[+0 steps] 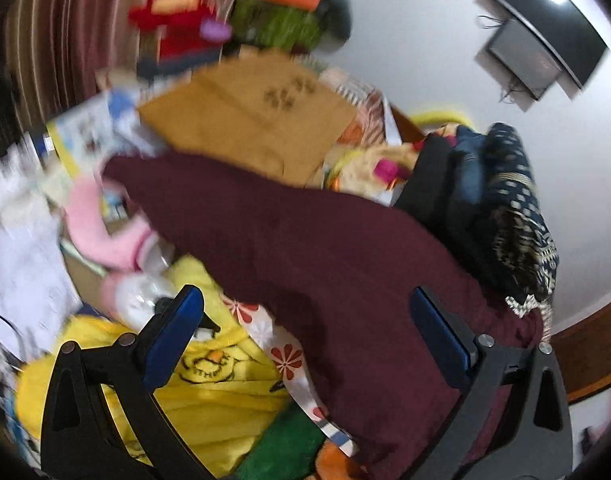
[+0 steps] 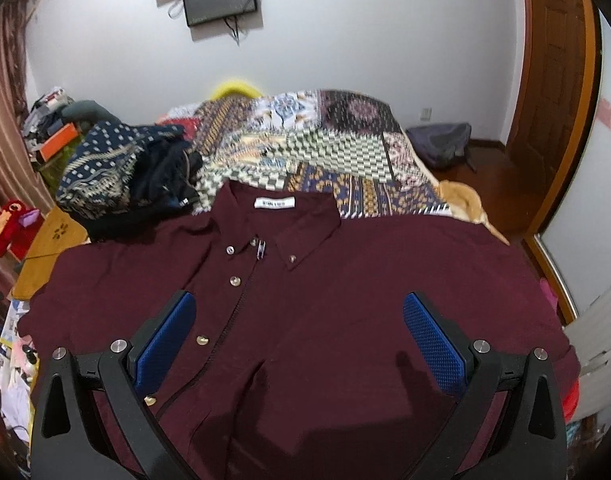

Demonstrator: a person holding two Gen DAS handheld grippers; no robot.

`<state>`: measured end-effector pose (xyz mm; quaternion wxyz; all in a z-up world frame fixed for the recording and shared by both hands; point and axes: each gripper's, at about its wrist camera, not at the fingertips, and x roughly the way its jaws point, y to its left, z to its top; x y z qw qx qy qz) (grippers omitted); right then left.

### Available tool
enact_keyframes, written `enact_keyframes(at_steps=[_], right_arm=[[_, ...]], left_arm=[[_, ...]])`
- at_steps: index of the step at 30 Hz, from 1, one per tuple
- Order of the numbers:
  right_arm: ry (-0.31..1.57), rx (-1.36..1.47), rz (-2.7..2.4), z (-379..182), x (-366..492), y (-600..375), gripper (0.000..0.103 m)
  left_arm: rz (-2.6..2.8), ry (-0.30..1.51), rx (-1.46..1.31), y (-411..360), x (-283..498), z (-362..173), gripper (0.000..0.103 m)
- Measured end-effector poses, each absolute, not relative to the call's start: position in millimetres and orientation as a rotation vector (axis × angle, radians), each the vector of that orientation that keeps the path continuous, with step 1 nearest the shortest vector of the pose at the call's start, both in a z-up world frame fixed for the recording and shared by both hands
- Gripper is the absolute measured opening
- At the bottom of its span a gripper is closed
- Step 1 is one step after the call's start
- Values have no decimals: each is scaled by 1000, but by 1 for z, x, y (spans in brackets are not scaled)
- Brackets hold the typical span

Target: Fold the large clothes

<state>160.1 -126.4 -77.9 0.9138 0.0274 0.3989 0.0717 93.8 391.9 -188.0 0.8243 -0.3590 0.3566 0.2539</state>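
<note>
A large maroon button-up shirt lies spread face up on the bed, collar and white label toward the far side. My right gripper is open and empty, held just above the shirt's chest. In the left wrist view the shirt's left side hangs over the bed edge. My left gripper is open and empty, over that edge of the shirt, tilted toward the clutter beside the bed.
A patchwork bedspread covers the bed. A pile of dark patterned clothes sits at the shirt's left shoulder and also shows in the left wrist view. Yellow fabric, a brown board and toys lie beside the bed.
</note>
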Motion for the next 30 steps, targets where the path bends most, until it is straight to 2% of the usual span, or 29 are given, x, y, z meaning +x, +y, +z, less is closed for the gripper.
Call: enact_keyframes(at_steps=[11, 20, 23, 26, 27, 28, 30], right_arm=[[890, 29, 122, -94, 183, -113, 103], [897, -4, 110, -96, 188, -106, 103], [887, -16, 105, -93, 187, -105, 103], [878, -13, 109, -89, 184, -107, 103], [875, -11, 111, -88, 183, -107, 103], [872, -9, 112, -87, 182, -108, 103], [864, -3, 116, -84, 180, -110, 103]], left_arm=[[489, 840, -1158, 466, 116, -299, 101], [497, 846, -1199, 484, 144, -322, 97], [539, 858, -1159, 488, 146, -324, 83], [578, 853, -1054, 480, 148, -307, 54], [581, 857, -1015, 478, 151, -301, 38], [587, 865, -962, 473, 155, -293, 27], [627, 878, -817, 461, 162, -272, 20]])
